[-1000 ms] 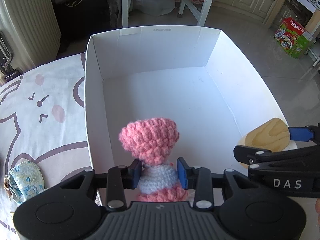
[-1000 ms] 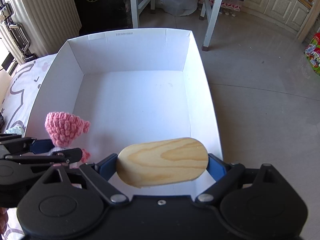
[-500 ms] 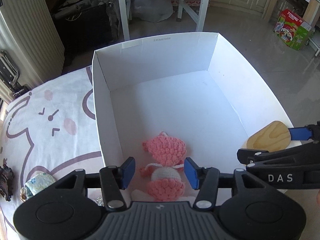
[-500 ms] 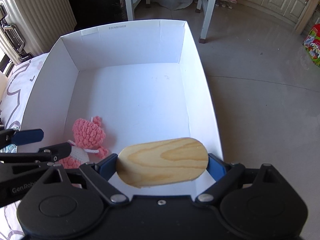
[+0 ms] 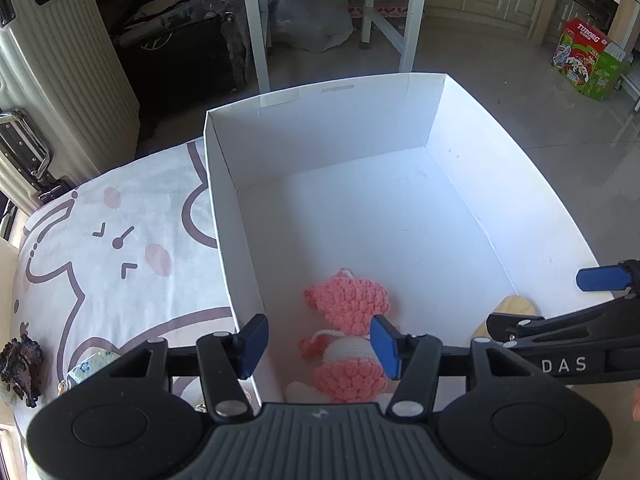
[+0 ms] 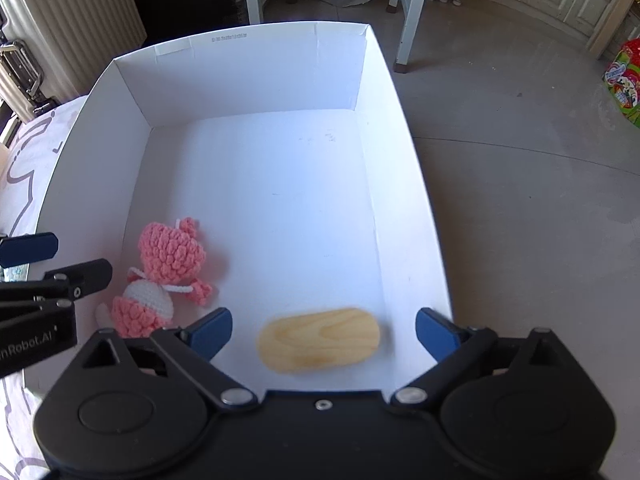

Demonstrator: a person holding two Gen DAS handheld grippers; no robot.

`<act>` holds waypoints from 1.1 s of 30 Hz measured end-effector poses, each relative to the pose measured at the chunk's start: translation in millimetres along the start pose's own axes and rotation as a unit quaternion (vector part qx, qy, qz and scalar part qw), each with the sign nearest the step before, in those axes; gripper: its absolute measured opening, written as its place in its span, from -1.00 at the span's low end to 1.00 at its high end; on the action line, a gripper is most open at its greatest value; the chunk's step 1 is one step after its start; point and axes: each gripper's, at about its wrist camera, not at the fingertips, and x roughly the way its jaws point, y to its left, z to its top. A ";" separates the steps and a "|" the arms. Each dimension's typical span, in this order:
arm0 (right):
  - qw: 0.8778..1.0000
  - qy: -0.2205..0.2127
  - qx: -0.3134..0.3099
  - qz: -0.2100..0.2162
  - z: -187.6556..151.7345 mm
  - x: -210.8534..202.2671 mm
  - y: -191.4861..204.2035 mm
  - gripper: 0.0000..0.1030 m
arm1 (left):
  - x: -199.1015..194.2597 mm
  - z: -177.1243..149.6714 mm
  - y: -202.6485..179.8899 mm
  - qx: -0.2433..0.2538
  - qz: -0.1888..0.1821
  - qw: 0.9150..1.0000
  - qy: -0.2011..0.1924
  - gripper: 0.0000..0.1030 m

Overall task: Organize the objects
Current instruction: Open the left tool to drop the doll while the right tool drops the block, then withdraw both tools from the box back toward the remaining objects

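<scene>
On the cartoon-print cloth (image 5: 120, 248) sits a big white cardboard box (image 6: 256, 76), and both tools hang over its near end. Down on its floor, toward the left wall, lies a pink and white crochet doll (image 6: 160, 276) on its side. A rounded wooden block (image 6: 318, 338) lies near the right corner, slightly blurred, so it may not have settled yet. The left gripper (image 5: 318, 346) is spread wide with nothing between its blue pads, and the right gripper (image 6: 324, 332) is likewise released, its pads well clear of the block's ends.

Judging by this, the drop-off step for these two items is finished. Next comes fetching more: a small flowered pouch (image 5: 86, 370) and a dark spiky thing (image 5: 20, 364) wait on the cloth left of the box, so the left tool would need to swing out over the wall.

Half a second ago the right tool was clamped on the block above the box; now it has let go. The doll was already down.
</scene>
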 end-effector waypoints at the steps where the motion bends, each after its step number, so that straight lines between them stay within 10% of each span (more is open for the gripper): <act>1: 1.000 0.000 0.001 0.002 -0.1 -0.7 0.0 0.94 | -0.1 -0.5 0.0 -0.001 0.000 1.000 0.000 0.11; 18: 0.999 -0.029 0.023 0.002 0.5 -35.5 -5.2 0.94 | -27.9 -2.2 1.4 -0.006 -0.007 1.000 -0.007 0.14; 33: 0.996 -0.082 0.037 0.001 -14.4 -93.7 3.4 0.94 | -83.1 -14.6 15.5 -0.011 0.004 0.999 -0.033 0.57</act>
